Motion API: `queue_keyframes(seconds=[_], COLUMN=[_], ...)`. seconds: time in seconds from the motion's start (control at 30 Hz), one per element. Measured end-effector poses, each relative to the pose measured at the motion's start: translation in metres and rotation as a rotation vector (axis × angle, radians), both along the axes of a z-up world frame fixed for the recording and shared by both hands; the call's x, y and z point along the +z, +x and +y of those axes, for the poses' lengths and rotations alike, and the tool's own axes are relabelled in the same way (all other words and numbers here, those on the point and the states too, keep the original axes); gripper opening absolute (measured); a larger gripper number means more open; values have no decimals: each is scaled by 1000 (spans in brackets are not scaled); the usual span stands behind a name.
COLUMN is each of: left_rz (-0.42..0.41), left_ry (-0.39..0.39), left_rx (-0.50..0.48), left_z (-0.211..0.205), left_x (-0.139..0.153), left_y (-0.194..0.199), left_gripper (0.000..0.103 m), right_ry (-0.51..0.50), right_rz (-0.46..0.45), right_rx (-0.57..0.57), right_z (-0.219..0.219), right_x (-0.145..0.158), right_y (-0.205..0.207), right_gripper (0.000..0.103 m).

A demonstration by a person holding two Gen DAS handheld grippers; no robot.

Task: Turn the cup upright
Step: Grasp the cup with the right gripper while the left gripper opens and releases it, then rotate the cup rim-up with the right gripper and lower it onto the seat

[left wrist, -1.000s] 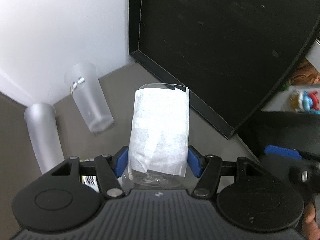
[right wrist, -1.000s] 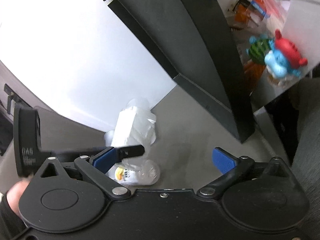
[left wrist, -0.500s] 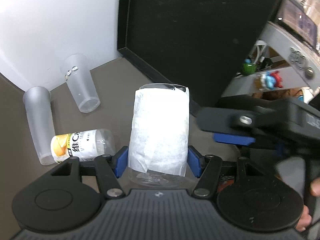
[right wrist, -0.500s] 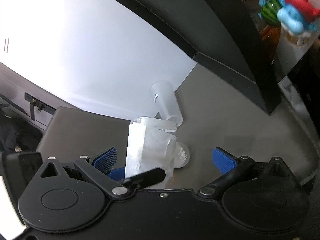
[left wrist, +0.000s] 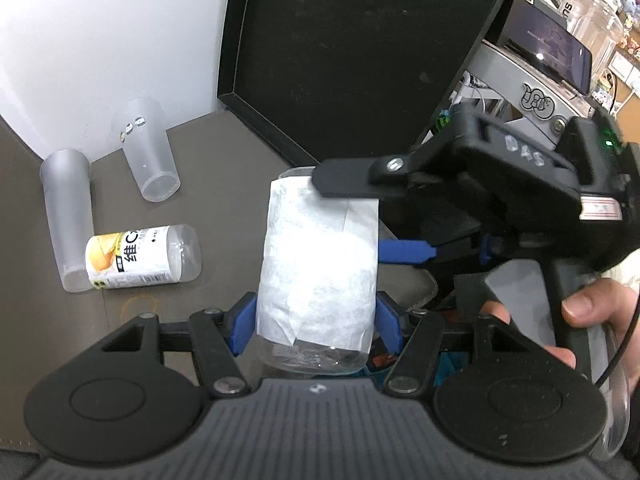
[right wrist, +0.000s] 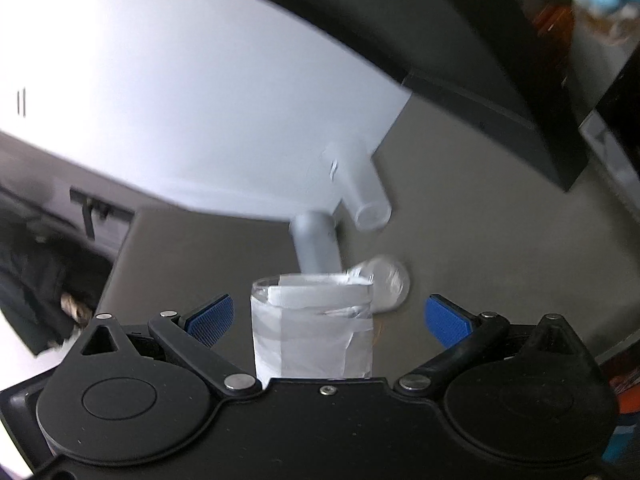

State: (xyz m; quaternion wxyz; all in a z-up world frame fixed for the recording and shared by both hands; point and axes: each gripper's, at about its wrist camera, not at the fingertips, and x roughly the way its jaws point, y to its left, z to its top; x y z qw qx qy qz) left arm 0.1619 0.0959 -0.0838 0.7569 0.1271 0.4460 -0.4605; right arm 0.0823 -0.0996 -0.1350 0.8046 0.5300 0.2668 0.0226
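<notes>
My left gripper [left wrist: 316, 316] is shut on a clear cup wrapped in white paper [left wrist: 320, 264] and holds it above the grey table, its blue pads pressed on both sides near one end. My right gripper [right wrist: 328, 312] is open, its blue pads wide apart on either side of the same cup [right wrist: 312, 328], which stands between them without touching. In the left wrist view one right finger [left wrist: 360, 180] lies across the cup's far end and the other pad [left wrist: 404, 252] sits beside it.
Two frosted plastic cups [left wrist: 68, 216] [left wrist: 148, 152] lie on the grey table [left wrist: 224, 184] by the white wall, next to a lying bottle with a yellow label [left wrist: 140, 256]. A black panel [left wrist: 360, 48] stands behind. A shelf with toys and devices is at the right.
My right gripper has moved in from the right and now straddles the cup held by my left gripper. The left gripper has kept its grip while its view swung to show more of the table.
</notes>
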Motion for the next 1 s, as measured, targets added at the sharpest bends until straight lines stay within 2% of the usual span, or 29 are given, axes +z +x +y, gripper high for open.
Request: queue_keyframes(seconds=[0.03, 0.1, 0.13, 0.17, 0.27, 0.37, 0.43, 0.57, 0.77, 1.0], left_rz=[2, 5, 7, 8, 43, 37, 65, 105, 125, 162], left_ry=[-7, -16, -13, -7, -4, 65, 110, 145, 130, 93], left_rx=[4, 9, 9, 13, 50, 106, 146, 212, 285, 416], left_z=[3, 7, 9, 11, 17, 19, 22, 37, 58, 83], left_x=[0, 0, -1, -3, -9, -19, -28, -38, -34, -20], left_y=[0, -1, -2, -3, 1, 5, 9, 17, 25, 37], left_gripper=[61, 61, 61, 62, 63, 66, 66, 66, 66, 66], right_ry=[6, 0, -1, 6, -11, -88, -145, -258, -456, -693], right_rz=[3, 2, -1, -4, 16, 29, 31, 42, 98, 100], right_rx=[19, 60, 75, 97, 119, 120, 109, 90, 71, 90], right_z=[2, 9, 11, 14, 19, 25, 29, 35, 54, 80], right_x=[-2, 0, 2, 2, 3, 12, 17, 24, 26, 31], right_y=[3, 5, 5, 7, 10, 13, 14, 21, 34, 49], right_gripper=[99, 84, 67, 63, 62, 62, 62, 62, 62, 62])
